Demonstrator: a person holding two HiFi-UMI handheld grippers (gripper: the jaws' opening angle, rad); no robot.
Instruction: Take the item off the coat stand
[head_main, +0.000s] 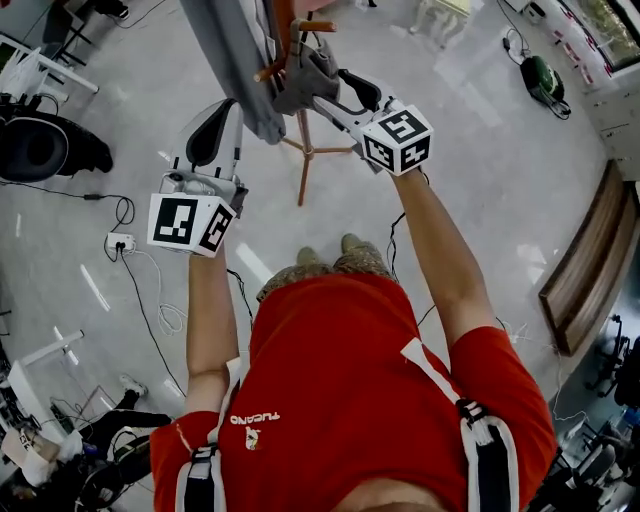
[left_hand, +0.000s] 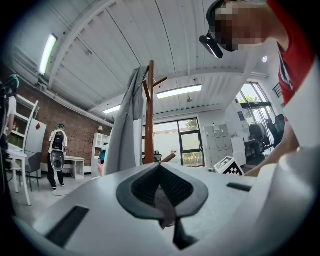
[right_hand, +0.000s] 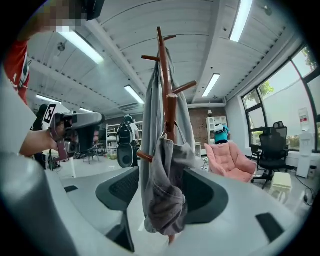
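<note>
Garment (right_hand: 167, 205) hangs between right hand-held gripper (right_hand: 162, 180) jaws.

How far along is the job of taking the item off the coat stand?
Done: nothing yet; the grey garment hangs on the coat stand. In hand: the right gripper is open around its lower part, not pressing it. Left: close on it and lift it off the stand.

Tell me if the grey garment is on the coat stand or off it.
On: the grey garment hangs from the coat stand, lower end inside the right claw, whose jaws stand apart.
</note>
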